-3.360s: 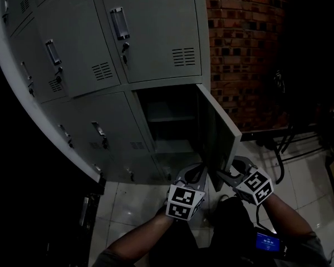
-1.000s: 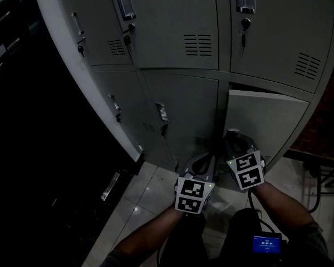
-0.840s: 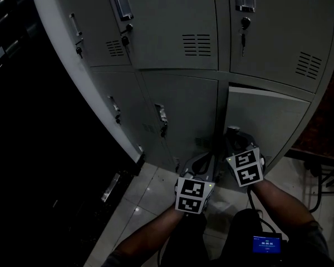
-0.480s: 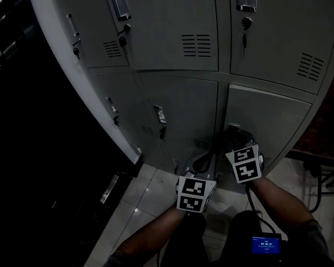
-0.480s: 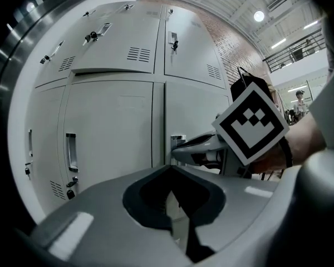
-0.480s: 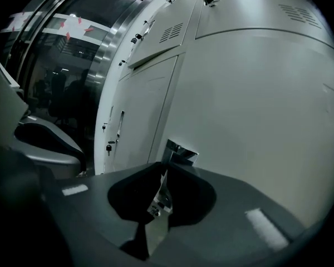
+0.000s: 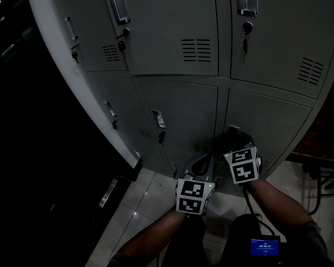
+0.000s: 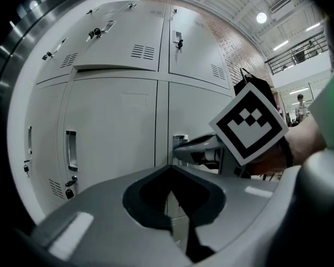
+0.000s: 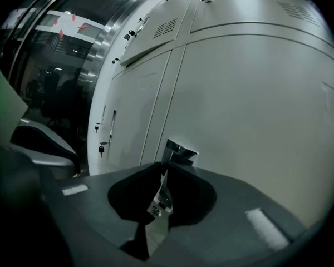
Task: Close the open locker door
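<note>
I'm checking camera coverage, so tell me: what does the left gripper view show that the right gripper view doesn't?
Only the left gripper view shows the right claw from outside, under its black-and-white marker cube, plus a glowing round ceiling lamp. Only the right gripper view looks along that claw's jaws, which have just been closing on the chrome door handle between them, and shows a dark area beside the grey metal lockers. Both show those lockers and that handle.

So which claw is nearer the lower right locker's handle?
Right. The right claw has just been closing with the handle between its jaws; the left claw hangs below-left of it, apart.
</note>
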`<state>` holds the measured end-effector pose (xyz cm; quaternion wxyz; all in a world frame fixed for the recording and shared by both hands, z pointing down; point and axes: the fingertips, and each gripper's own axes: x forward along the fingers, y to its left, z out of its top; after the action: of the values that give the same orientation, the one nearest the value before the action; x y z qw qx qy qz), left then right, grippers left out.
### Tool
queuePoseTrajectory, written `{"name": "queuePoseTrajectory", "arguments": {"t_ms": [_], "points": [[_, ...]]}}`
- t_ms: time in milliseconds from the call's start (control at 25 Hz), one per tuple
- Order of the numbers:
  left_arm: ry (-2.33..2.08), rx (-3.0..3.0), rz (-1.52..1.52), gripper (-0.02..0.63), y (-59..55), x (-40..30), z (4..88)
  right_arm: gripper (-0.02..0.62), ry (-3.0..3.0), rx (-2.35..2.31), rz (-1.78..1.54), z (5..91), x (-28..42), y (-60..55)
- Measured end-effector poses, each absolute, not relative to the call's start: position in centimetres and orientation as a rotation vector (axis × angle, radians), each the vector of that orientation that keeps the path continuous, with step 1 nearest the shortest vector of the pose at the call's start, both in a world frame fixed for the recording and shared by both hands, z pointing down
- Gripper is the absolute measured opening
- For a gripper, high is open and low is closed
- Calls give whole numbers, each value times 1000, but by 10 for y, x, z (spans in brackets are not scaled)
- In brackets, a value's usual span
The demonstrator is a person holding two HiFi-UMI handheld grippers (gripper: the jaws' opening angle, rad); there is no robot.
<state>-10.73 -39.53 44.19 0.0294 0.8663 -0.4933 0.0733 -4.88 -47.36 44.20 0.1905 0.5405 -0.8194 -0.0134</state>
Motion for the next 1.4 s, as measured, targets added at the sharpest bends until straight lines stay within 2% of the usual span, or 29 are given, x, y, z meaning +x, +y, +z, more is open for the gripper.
{"name": "queuePoseTrajectory", "arguments": {"t_ms": [440,880,1400], "points": [[-1523,2666,221,0,-394,-110,443,74,-2325,1531,-14,442,-51,-472],[-1515,2666,226,0,-391,-104,442,66,-2346,1523,0,440,-38,-462],[-1413,2751,242,0,-349,-35,417,32,-2351,1544,6,415,38,-377]]}}
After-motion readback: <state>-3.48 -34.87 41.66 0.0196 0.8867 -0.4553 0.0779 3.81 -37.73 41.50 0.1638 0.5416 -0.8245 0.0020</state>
